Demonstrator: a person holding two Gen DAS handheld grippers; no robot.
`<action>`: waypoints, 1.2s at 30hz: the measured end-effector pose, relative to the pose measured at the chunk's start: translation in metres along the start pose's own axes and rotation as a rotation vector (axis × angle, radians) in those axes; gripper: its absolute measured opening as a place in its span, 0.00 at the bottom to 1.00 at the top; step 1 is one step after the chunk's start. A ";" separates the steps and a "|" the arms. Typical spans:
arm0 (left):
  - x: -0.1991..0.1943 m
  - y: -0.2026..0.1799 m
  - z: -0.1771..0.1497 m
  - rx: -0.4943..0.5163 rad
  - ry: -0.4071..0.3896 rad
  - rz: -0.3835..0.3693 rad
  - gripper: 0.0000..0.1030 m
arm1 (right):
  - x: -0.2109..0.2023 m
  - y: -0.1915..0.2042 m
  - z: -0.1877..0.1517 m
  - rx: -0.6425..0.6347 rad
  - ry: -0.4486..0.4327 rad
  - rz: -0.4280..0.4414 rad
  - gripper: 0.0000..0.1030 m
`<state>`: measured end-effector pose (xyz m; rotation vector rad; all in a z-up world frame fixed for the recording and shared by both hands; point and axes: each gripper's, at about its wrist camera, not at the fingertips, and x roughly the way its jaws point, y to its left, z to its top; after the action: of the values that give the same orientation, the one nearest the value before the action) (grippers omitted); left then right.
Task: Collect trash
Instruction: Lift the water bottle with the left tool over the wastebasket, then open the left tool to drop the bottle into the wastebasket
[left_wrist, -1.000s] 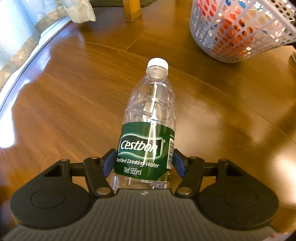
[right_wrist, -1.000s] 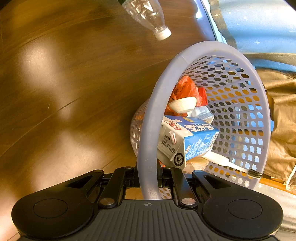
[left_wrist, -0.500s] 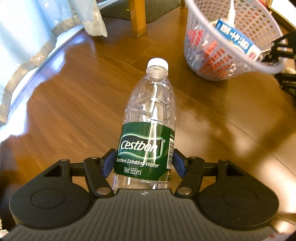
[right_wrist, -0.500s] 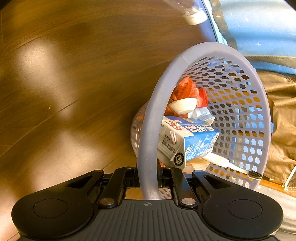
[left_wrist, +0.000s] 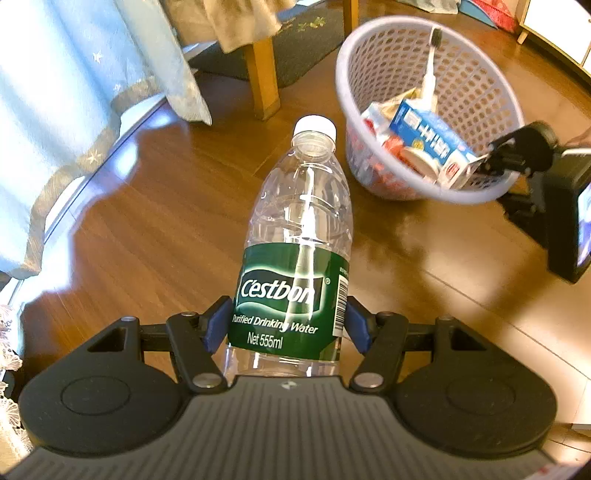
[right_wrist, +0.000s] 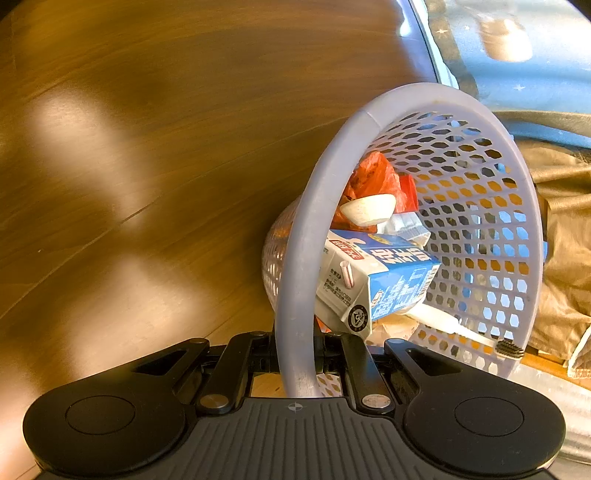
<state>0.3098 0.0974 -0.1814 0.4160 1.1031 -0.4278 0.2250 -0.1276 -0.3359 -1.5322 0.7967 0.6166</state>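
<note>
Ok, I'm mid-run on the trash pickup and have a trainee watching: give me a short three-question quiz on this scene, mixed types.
1. True or false: the left gripper holds the water bottle by its cap.
2. Multiple choice: what is the right gripper clamped on? A) the milk carton B) the basket rim C) nothing
3. Fill in: the toothbrush lies inside the ____.

Key
1. False: the pads press the green label near the bottle's base; the white cap points away.
2. B
3. basket
</note>
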 end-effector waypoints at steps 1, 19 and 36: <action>-0.004 -0.003 0.002 0.004 -0.001 -0.002 0.58 | -0.001 0.000 0.000 0.008 -0.004 -0.001 0.06; -0.030 -0.052 0.070 -0.040 -0.018 -0.043 0.58 | 0.016 -0.006 -0.004 -0.016 -0.010 -0.013 0.06; 0.004 -0.069 0.139 -0.106 -0.120 -0.108 0.71 | 0.011 -0.003 -0.004 0.004 -0.015 -0.011 0.06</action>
<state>0.3810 -0.0337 -0.1383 0.2351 1.0296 -0.4808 0.2336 -0.1334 -0.3417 -1.5255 0.7780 0.6173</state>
